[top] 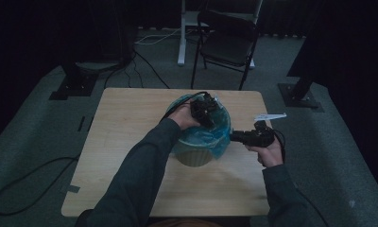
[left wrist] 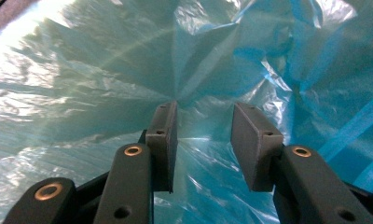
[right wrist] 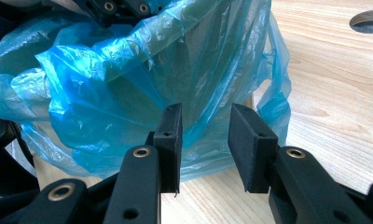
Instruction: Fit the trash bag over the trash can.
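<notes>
A small beige bin (top: pixel 195 159) stands in the middle of the wooden table (top: pixel 125 127), lined with a blue plastic bag (top: pixel 214 138) whose rim folds over its edge. My left gripper (top: pixel 207 113) reaches down into the bin's mouth; in the left gripper view it (left wrist: pixel 205 116) is open, with only crinkled bag film (left wrist: pixel 105 79) beyond it. My right gripper (top: pixel 234 137) lies level at the bin's right side. In the right gripper view it (right wrist: pixel 205 119) is open, its jaws standing either side of the bag's hanging overfold (right wrist: pixel 105 93) without pressing it.
A white slip (top: pixel 270 116) lies near the table's right edge, and a round hole (right wrist: pixel 369 21) is cut in the tabletop. Behind the table stand a black folding chair (top: pixel 227 42) and stand bases. A cable (top: pixel 17 189) loops on the floor at left.
</notes>
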`<action>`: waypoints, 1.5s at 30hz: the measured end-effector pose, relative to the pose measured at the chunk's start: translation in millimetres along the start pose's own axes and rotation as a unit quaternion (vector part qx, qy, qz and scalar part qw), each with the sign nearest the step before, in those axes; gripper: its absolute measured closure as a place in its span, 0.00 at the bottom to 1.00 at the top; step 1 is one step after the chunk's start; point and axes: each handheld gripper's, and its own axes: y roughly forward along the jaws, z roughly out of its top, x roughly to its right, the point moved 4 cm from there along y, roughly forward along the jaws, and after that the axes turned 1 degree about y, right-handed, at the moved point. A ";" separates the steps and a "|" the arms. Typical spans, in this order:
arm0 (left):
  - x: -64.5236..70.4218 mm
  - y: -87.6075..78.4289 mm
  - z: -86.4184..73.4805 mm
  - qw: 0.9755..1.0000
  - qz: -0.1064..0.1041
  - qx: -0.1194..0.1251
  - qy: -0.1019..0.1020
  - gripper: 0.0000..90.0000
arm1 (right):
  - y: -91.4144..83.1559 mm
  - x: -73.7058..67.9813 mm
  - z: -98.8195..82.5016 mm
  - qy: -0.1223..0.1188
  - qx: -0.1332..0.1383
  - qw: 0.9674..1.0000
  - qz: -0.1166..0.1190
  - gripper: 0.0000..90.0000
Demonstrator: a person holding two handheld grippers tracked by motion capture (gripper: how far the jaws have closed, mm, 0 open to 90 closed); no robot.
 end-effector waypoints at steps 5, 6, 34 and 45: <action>2.2 2.6 -0.2 1.000 -0.007 -0.011 0.007 0.67 | -0.3 -0.1 -0.1 0.000 0.000 1.000 0.000 0.72; 2.2 2.2 -0.1 1.000 -0.007 -0.009 0.006 0.67 | -0.3 -0.1 -0.2 0.000 0.000 1.000 0.000 0.72; -15.6 -85.5 -20.0 0.986 0.028 0.155 -0.048 0.67 | -1.8 0.9 -1.7 0.001 0.001 1.000 0.000 0.72; -18.9 -112.0 -43.2 0.974 0.041 0.214 -0.067 0.66 | -3.2 2.0 -2.2 0.002 0.001 1.000 -0.001 0.72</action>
